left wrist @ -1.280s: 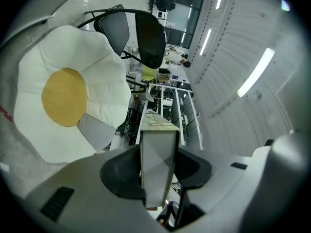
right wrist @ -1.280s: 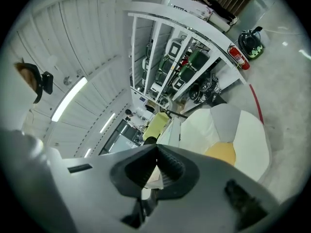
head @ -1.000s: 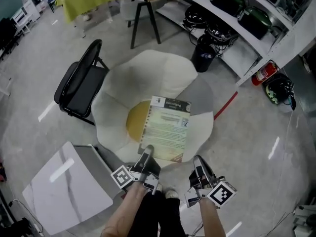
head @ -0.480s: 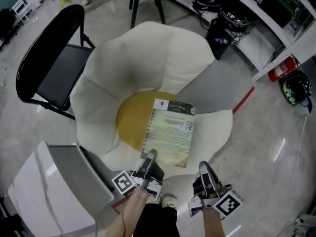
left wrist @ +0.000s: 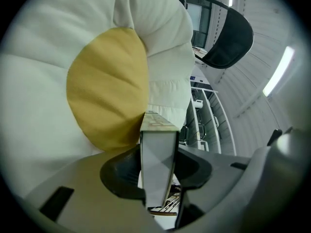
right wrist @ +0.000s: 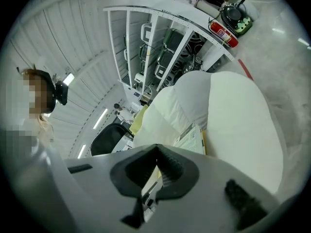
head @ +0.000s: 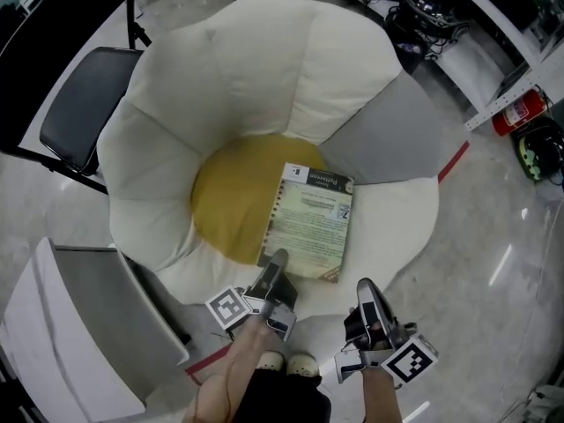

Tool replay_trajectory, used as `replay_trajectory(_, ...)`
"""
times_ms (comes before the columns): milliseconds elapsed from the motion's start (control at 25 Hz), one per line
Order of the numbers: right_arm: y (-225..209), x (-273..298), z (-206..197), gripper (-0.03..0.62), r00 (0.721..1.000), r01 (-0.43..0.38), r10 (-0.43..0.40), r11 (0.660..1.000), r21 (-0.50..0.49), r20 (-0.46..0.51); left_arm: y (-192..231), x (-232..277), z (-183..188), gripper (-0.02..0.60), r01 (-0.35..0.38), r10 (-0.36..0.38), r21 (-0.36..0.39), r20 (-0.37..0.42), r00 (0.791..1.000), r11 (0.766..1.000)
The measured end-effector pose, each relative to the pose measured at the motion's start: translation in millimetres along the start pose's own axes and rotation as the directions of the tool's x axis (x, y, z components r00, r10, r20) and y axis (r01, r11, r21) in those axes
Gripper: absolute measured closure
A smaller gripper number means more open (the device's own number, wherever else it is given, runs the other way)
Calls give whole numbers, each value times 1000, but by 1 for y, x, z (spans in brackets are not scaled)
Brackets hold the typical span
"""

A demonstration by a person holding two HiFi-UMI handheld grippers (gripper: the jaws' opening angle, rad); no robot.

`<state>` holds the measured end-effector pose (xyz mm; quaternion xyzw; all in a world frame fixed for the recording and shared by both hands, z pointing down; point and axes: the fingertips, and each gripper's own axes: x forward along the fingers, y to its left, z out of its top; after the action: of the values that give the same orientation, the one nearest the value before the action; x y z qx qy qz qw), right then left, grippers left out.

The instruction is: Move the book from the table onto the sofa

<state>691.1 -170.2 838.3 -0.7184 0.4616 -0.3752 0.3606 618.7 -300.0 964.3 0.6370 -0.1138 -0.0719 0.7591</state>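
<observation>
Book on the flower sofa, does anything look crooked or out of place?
Nothing damaged. The book is off-centre, half over the yellow centre, half over a white petal, its near edge clamped in the left tongs. I can't tell whether it rests there yet.

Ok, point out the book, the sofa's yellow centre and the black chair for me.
book [head: 310, 223], head view, middle of its cover.
sofa's yellow centre [head: 231, 196], head view, bare fabric left of the book.
black chair [head: 84, 104], head view, on its seat.
</observation>
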Motion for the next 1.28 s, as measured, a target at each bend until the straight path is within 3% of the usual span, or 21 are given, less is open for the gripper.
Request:
replay_trajectory(240,-11,-5,-13,583,1000,25,-25,1000,0,-12,16,9,-8,408,-34,38,98,-42,998,995)
replay_trajectory(280,-10,-6,-14,583,999,31,-31,999,5,-19,16,10,-10,369,-48,53,94,-49,997,994)
replay_trajectory(320,-9,-8,-16,583,999,39,-39,999,10,-28,16,9,-13,271,-70,75,94,-56,996,993)
replay_trajectory(360,-7,-9,-17,583,998,47,-47,999,13,-37,17,6,-15,224,-106,113,112,-65,991,988)
replay_trajectory(480,6,-16,-17,583,996,72,-71,997,13,-50,18,-14,-21,189,-240,263,208,-87,961,948)
replay_trajectory(600,29,-21,-12,582,995,85,-84,996,10,-57,1,-40,-21,189,-299,318,218,-58,946,929)
replay_trajectory(760,69,-30,-2,582,995,79,-77,997,20,-61,-54,-71,-18,195,-273,278,232,12,961,934)
replay_trajectory(800,79,-32,1,582,995,80,-79,997,17,-60,-73,-77,-18,222,-262,265,265,25,964,928)
replay_trajectory(840,89,-34,3,582,995,85,-84,996,10,-60,-92,-82,-18,302,-256,258,308,35,966,917)
replay_trajectory(880,98,-37,4,582,994,92,-92,996,-3,-62,-112,-86,-19,395,-249,252,354,40,967,901)
replay_trajectory(960,115,-44,6,583,992,104,-106,994,-33,-71,-150,-91,-25,477,-224,234,447,33,972,866)
replay_trajectory(1040,129,-50,8,583,991,107,-110,993,-49,-75,-180,-93,-34,552,-194,227,553,8,974,811)
replay_trajectory(1200,139,-56,13,583,992,112,-116,991,-66,-56,-211,-90,-54,572,-113,246,756,-65,967,645)
replay_trajectory(1280,140,-57,12,583,991,120,-124,989,-82,-45,-216,-88,-60,572,-80,243,790,-90,966,607)
